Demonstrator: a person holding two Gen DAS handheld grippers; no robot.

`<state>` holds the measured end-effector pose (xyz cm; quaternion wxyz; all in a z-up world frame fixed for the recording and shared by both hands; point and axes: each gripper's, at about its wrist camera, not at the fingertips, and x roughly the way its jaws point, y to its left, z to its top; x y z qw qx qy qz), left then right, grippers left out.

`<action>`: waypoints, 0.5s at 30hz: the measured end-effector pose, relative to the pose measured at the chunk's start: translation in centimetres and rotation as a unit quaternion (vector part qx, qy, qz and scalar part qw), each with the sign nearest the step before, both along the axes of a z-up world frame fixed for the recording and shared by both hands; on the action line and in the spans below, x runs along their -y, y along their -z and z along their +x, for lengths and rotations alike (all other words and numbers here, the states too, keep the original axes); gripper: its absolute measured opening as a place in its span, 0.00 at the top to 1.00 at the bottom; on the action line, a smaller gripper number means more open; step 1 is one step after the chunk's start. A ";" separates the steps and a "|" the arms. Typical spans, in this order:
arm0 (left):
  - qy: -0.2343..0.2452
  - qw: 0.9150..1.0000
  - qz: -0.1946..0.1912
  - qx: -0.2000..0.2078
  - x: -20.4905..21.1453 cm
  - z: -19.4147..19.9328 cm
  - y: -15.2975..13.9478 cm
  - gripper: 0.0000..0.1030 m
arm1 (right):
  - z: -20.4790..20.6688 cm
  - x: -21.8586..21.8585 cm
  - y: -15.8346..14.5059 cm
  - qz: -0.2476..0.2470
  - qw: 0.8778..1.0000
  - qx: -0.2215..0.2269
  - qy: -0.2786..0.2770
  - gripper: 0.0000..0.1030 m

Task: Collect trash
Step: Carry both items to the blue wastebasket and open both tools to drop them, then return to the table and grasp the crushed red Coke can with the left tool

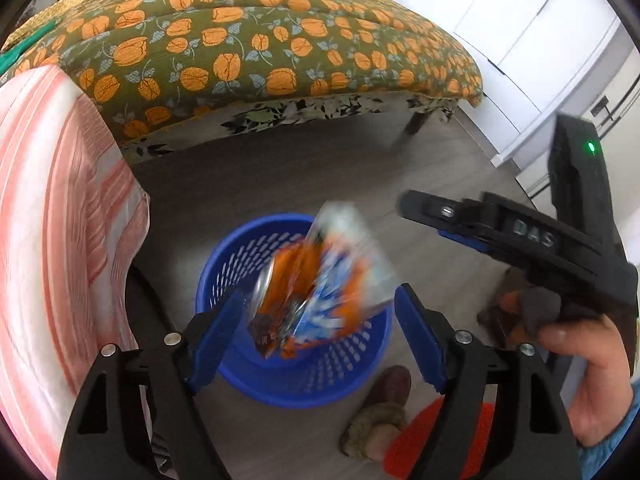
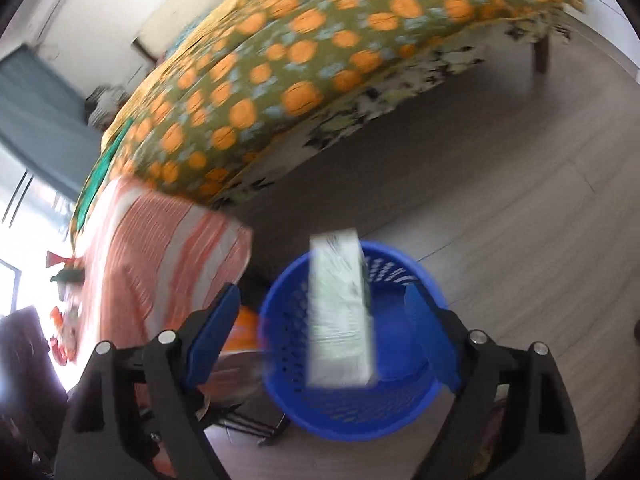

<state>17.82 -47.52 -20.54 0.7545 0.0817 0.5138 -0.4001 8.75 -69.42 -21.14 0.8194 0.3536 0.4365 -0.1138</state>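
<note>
Both grippers hang over the blue basket (image 1: 294, 344) on the floor, so released trash drops in. The left gripper (image 1: 318, 330) has its fingers apart, a blurred orange wrapper (image 1: 316, 288) loose above the basket. Only the right wrist view shows the right gripper (image 2: 326, 328), fingers apart, with a white carton (image 2: 340, 312) untouched above the basket.

I see a blue perforated basket (image 1: 294, 364), an orange, blue and silver wrapper (image 1: 316, 280), and a white carton (image 2: 340, 312) with green print. The bedspread (image 1: 248, 40) is olive with orange flowers; the cloth (image 1: 52, 216) beside it is striped pink and white.
</note>
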 end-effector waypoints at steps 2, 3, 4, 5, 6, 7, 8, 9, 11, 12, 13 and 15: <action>-0.014 1.000 -0.024 0.001 -0.9 0.0 -0.7 0.23 | -1.1 0.8 -0.7 0.000 1.000 0.011 0.022 0.20; -0.020 0.999 -0.038 0.003 -1.8 -0.2 -1.4 0.22 | -1.6 1.0 -1.3 -0.003 0.999 0.019 0.031 0.20; -0.025 0.998 -0.049 0.009 -2.6 -0.3 -2.3 0.21 | -2.2 1.1 -2.2 -0.015 0.999 0.029 0.038 0.20; -0.029 0.998 -0.060 0.019 -3.4 -0.5 -3.3 0.21 | -2.6 1.0 -3.0 -0.030 0.998 0.036 0.041 0.20; -0.033 0.996 -0.071 0.029 -4.7 -0.8 -4.5 0.21 | -3.0 0.8 -3.9 -0.047 0.997 0.044 0.041 0.20; -0.038 0.995 -0.084 0.038 -6.1 -1.2 -5.7 0.20 | -3.5 0.3 -5.0 -0.066 0.995 0.055 0.041 0.19; -0.044 0.993 -0.093 0.048 -7.7 -1.7 -6.8 0.18 | -3.8 -0.3 -6.2 -0.087 0.993 0.068 0.040 0.17; -0.049 0.992 -0.100 0.060 -9.4 -2.2 -7.8 0.17 | -4.0 -1.1 -7.3 -0.107 0.990 0.079 0.037 0.14; -0.061 0.989 -0.104 0.083 -13.2 -3.2 -9.1 0.13 | -4.2 -3.2 -9.4 -0.154 0.982 0.107 0.024 0.12; -0.071 0.988 -0.097 0.095 -15.4 -3.6 -9.3 0.13 | -4.1 -4.8 -10.4 -0.179 0.976 0.120 0.013 0.11; -0.082 0.988 -0.085 0.103 -17.4 -3.9 -9.4 0.13 | -4.0 -6.0 -10.9 -0.196 0.972 0.129 -0.001 0.11; -0.111 0.985 -0.053 0.119 -21.5 -4.3 -8.8 0.13 | -3.2 -10.3 -11.8 -0.228 0.961 0.145 -0.055 0.11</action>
